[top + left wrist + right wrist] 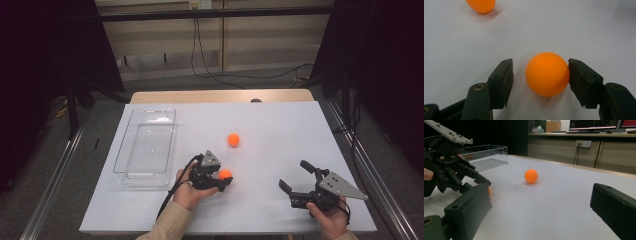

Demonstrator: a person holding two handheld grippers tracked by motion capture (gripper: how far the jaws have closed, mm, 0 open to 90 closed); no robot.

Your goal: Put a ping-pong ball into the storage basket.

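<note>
An orange ball (547, 74) lies on the white table between the jaws of my left gripper (540, 62). One pad touches the ball's side and a gap shows at the other pad, so the gripper is open. From above, this ball (225, 173) and the left gripper (225, 179) sit near the table's middle front. A second orange ball (233, 140) rests free farther back, and it is also seen ahead of the right gripper (531, 176). My right gripper (293, 174) stands open at the front right, with nothing between its fingers.
A clear plastic bin (150, 111) stands on the table's left side, close to the left hand. White table surface (280, 130) stretches between the grippers and to the back right. The table's front edge is just below both hands.
</note>
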